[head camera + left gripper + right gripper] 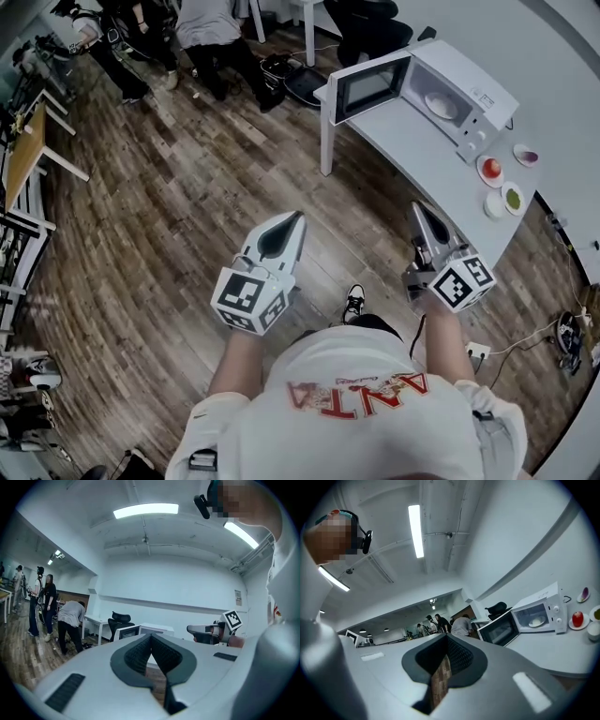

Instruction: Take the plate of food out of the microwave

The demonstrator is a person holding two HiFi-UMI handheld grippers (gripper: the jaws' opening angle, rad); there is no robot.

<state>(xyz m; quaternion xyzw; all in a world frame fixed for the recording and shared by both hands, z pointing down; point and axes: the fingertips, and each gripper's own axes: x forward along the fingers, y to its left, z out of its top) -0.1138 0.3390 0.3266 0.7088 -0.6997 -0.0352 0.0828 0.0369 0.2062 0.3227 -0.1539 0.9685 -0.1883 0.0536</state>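
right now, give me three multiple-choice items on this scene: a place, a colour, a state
1. Where is the plate?
A on the floor
B inside the microwave
C on a chair

2. What colour is the table?
A white
B black
C green

3. The microwave door is:
A shut
B missing
C open

B: the plate lies in the cavity.
A: the top is plain white.
C: the door stands wide, with the cavity showing.
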